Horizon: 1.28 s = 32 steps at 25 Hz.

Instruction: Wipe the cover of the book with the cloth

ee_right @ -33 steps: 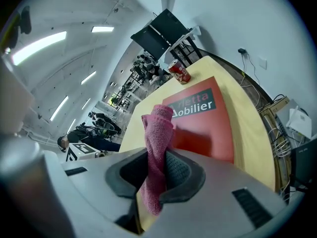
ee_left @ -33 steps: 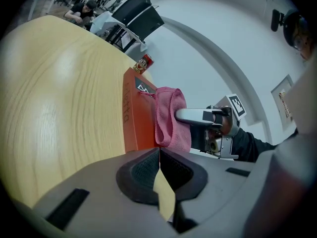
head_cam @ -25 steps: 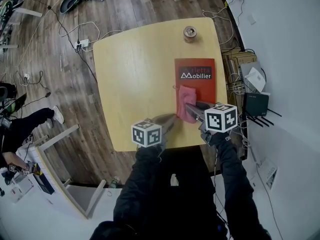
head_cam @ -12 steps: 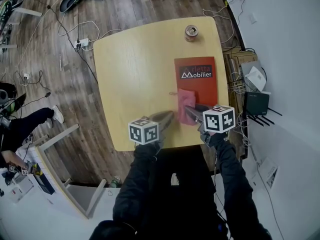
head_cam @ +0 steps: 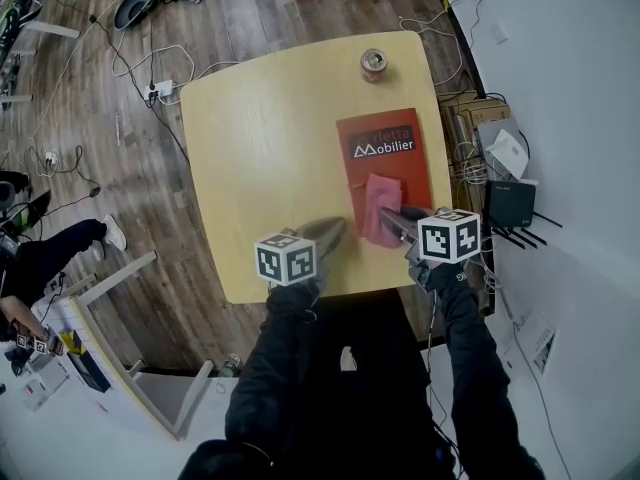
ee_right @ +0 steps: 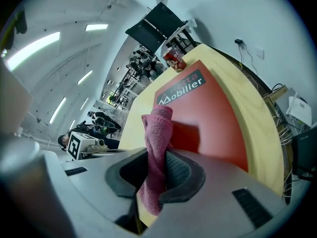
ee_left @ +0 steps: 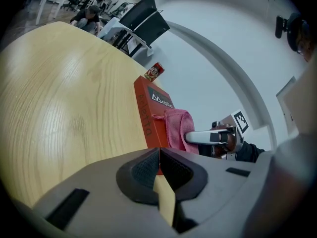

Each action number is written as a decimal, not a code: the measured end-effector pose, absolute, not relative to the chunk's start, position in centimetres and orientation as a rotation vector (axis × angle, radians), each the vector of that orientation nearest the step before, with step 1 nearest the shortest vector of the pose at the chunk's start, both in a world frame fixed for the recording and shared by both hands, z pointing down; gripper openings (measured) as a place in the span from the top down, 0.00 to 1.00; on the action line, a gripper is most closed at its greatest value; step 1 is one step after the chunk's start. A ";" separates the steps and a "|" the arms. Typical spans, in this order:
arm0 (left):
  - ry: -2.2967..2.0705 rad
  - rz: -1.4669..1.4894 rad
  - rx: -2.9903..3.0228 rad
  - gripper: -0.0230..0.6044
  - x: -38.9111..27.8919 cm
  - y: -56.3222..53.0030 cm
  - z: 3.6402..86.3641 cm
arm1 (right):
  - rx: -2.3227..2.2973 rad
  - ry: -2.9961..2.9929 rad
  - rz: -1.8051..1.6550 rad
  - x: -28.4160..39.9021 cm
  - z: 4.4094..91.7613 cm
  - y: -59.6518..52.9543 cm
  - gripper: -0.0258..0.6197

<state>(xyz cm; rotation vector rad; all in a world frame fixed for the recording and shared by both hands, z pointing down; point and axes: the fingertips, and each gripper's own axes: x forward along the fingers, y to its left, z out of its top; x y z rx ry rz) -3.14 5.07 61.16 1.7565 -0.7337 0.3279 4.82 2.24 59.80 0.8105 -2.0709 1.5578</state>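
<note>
The right tongs point(head_cam: 381, 214) are clamped on a pink cloth point(head_cam: 386, 190), a fold of it pinched between the two pads and hanging out behind them. The cloth lies pressed on the cover of the red book point(head_cam: 421, 182), on the half nearer the person, just below the white title lettering. The book lies flat on the pale wood counter point(head_cam: 268, 144), over toward 3 o'clock, its long side running along the counter's right edge.

The left tongs point(head_cam: 334, 231) are closed with nothing in them, the pads meeting. They sit low over the bare wood near the 6 o'clock edge, just beside the book's near-left corner and pointing toward it. I can't tell whether they touch the wood.

A small round can point(head_cam: 374, 64) stands by itself near the far corner at 1 o'clock, well apart from the book. Cables trail over the wooden floor point(head_cam: 120, 178) beyond the counter's left side.
</note>
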 end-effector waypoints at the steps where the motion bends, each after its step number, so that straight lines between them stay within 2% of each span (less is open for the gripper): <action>1: -0.733 0.328 1.757 0.91 -3.1 5.0 61.2 | 0.819 -2.069 1.559 5.2 59.8 2.2 0.84; 24: -0.718 0.357 1.777 0.91 -0.2 4.9 60.7 | 1.013 -2.040 1.545 14.5 59.2 1.0 0.84; 32: -0.757 0.326 1.842 0.91 1.0 4.0 56.7 | 1.088 -2.158 1.485 14.9 54.5 -0.3 0.84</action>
